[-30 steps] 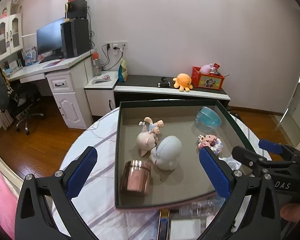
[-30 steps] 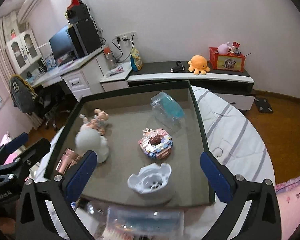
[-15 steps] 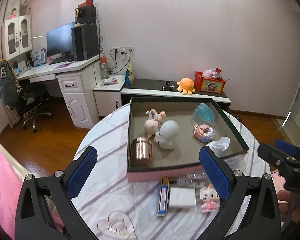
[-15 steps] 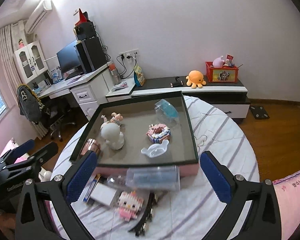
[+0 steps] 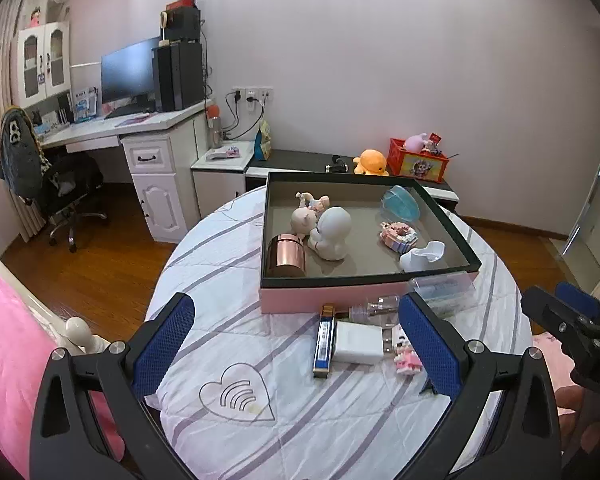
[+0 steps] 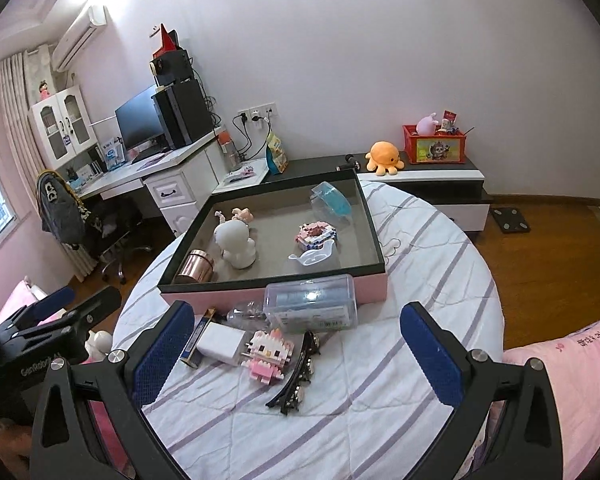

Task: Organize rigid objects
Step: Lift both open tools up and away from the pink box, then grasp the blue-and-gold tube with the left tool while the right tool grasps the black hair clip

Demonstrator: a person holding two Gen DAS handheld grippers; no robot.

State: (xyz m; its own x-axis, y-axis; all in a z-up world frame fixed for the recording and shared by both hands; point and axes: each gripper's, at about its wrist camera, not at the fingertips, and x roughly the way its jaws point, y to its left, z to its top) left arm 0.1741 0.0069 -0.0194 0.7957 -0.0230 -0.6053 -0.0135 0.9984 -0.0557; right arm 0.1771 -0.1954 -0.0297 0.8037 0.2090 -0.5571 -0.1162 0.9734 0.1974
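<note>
Left wrist view: the left gripper hangs back over the near side of the round table, jaws wide apart, nothing in them.
Tray, same view: the pink-sided tray already holds a copper tin, a white figurine, a small pink figure, a blue case, a brick donut and a white holder.
Loose stuff, same view: a white charger sits just beside a blue-and-gold bar; a little glass bottle lies against the tray wall.
Right wrist view: the right gripper is also pulled back and gaping, empty; the left one pokes in at the left edge.
Still to sort, same view: a clear plastic box touches the tray front, a pink brick kitty lies beside the charger, and a black hair clip is nearest the right jaws.
My take on the step: looks like picking the next piece, roughly half done.
How I'd do it: go for the kitty or clip first since they're out in the open; come straight down, straddle the narrow side, squeeze gently because the bricks could pop apart.
Watch out: the clear box is wide and slick, so grab it across the short side, and lift clear of the tray rim before setting down in a bare patch.
</note>
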